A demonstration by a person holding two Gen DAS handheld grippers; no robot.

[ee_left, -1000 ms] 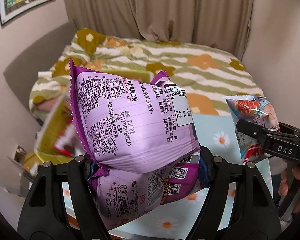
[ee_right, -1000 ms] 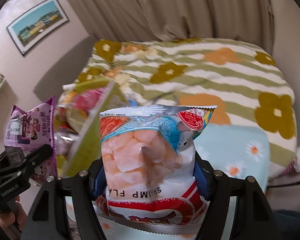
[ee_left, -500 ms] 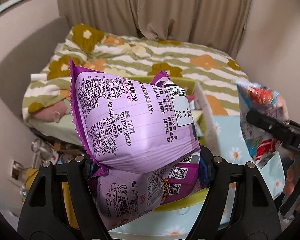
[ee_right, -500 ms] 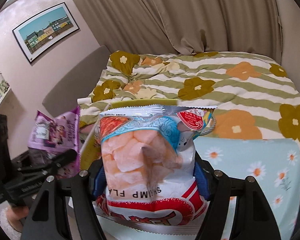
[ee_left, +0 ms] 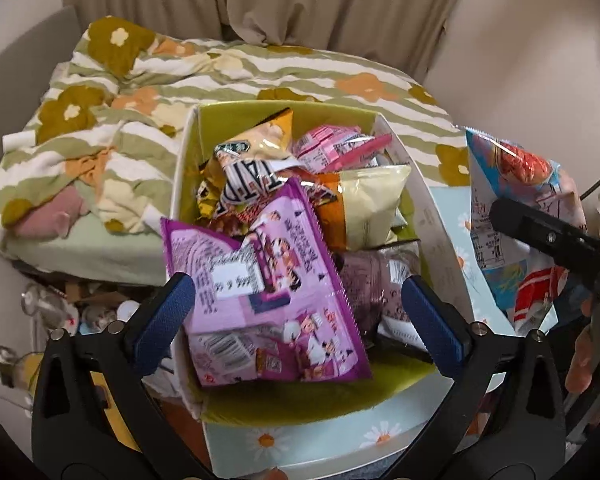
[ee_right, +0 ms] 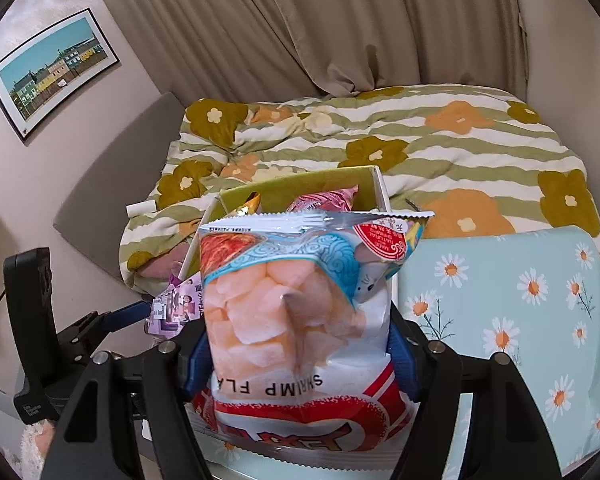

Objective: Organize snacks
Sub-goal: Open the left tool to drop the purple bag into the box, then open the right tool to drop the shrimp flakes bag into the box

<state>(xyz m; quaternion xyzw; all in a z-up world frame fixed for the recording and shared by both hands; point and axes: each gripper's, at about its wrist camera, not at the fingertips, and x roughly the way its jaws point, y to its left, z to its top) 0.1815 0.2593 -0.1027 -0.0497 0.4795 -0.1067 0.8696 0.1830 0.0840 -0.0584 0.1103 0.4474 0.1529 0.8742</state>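
A bedroom fills the background: beige curtains [ee_right: 340,28] hang behind a bed [ee_left: 236,68] covered with a green-and-white striped quilt printed with orange and olive flowers, and a framed picture of coloured houses [ee_right: 50,70] hangs on the wall at the left. In front of the bed stands a table under a pale blue daisy-print cloth [ee_right: 512,292], and on it sits an open box [ee_left: 430,216] with white outer walls and a lime-green lining, heaped with snack bags in yellow, pink, orange and cream. A purple snack bag [ee_left: 268,296] lies tilted on top of the pile at the near end of the box, one corner reaching over the left wall. The left gripper [ee_left: 296,312] hovers over that near end with its blue-padded fingers [ee_left: 168,316] spread wide on either side of the purple bag, apart from it and holding nothing. The right gripper [ee_right: 296,348] is closed on a shrimp-flavour chip bag [ee_right: 300,304], pinching its lower half so the bag stands upright between the fingers, just to the right of the box and above the daisy cloth.
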